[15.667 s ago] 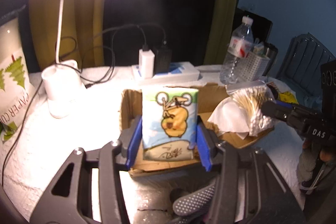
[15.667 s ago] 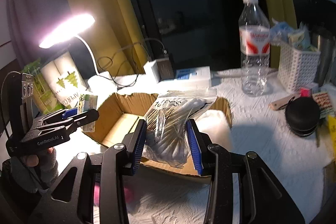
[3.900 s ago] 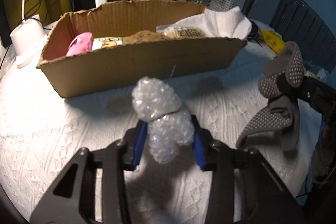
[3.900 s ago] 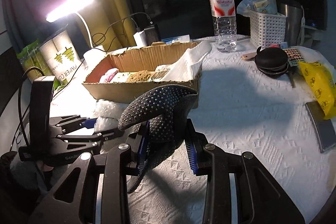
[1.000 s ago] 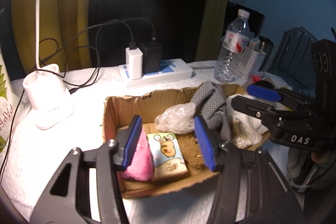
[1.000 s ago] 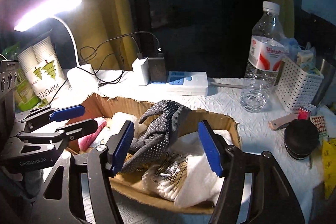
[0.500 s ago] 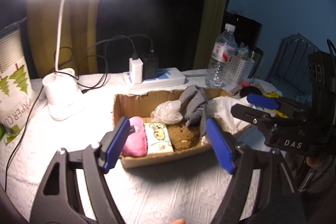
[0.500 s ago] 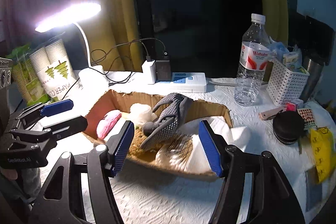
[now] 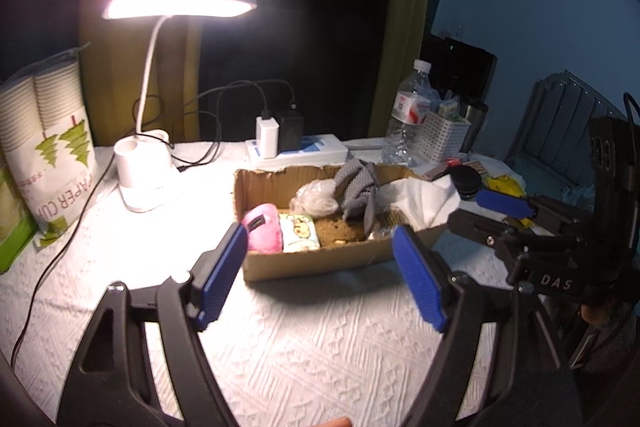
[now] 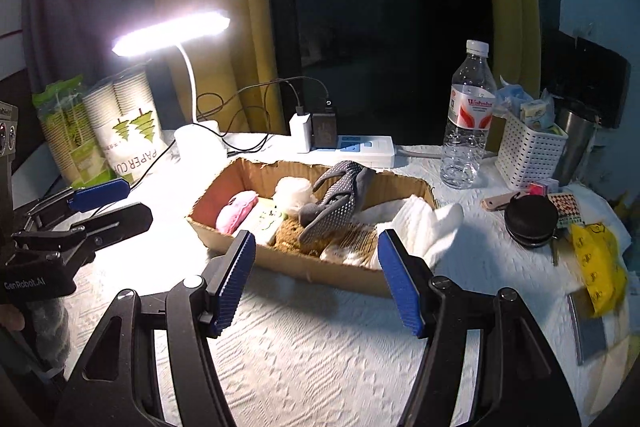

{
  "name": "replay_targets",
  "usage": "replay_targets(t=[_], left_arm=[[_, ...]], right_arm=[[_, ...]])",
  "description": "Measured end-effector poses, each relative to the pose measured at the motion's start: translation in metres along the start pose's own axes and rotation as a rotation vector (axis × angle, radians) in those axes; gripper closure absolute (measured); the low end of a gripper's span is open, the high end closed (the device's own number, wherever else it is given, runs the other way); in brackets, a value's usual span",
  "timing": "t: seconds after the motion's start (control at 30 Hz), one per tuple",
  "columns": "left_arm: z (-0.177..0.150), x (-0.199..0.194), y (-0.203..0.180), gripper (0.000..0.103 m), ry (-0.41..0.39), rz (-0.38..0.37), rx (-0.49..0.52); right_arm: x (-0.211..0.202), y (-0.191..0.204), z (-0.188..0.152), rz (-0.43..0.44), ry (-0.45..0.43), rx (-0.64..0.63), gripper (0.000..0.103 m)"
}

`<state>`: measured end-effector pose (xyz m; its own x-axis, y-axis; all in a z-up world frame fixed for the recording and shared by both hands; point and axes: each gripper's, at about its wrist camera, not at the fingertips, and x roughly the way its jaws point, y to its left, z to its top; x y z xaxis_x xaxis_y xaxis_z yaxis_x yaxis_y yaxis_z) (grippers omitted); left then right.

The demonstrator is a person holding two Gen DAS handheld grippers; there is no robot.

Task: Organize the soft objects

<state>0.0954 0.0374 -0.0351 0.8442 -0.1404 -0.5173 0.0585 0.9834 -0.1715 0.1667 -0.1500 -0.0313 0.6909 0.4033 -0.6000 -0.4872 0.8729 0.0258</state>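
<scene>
Your two grippers hang over the white textured tablecloth point(image 10: 320, 359), short of the cardboard box point(image 10: 304, 267), and both are released: the left gripper point(image 9: 320, 279) and the right gripper point(image 10: 318, 281) hold nothing between their blue pads. The soft things lie in the box: a white tissue point(image 10: 420, 223) spilling over its right end, a grey dotted glove point(image 10: 336, 201) draped across the middle, a bubble-wrap wad point(image 9: 316, 197), a pink plush piece point(image 9: 262, 233), a cartoon tissue pack point(image 9: 298, 233) and a bag of cotton swabs point(image 10: 356, 243).

The likely risk, as you judge it: the glove sits high and loose and the tissue overhangs the rim, so a low sweep of either gripper could drag them back out or shove the light box.

Around you, the lit desk lamp point(image 9: 176, 5) and its cables point(image 9: 224, 115), the paper cup sleeve point(image 9: 52, 147), a water bottle point(image 10: 468, 115) and a white basket point(image 10: 528, 151) crowd the far side; nothing stands between grippers and box.
</scene>
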Motion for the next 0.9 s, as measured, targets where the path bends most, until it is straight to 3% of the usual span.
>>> replay_targets(t=[0.43,0.53,0.67,0.9], left_arm=[[-0.003,-0.051,-0.018,0.026,-0.065,0.014,0.038],[0.0,-0.062,-0.023,0.026,-0.088,0.015,0.044],[0.004,-0.078,-0.03,0.012,-0.122,0.006,0.047],[0.011,-0.099,-0.042,0.007,-0.162,0.015,0.061]], right_arm=[[-0.051,0.016,-0.009,-0.009,-0.05,-0.01,0.036],[-0.066,0.017,-0.008,-0.021,-0.073,-0.012,0.032],[-0.084,0.017,-0.006,-0.034,-0.104,-0.014,0.028],[-0.109,0.017,-0.002,-0.052,-0.152,-0.019,0.028]])
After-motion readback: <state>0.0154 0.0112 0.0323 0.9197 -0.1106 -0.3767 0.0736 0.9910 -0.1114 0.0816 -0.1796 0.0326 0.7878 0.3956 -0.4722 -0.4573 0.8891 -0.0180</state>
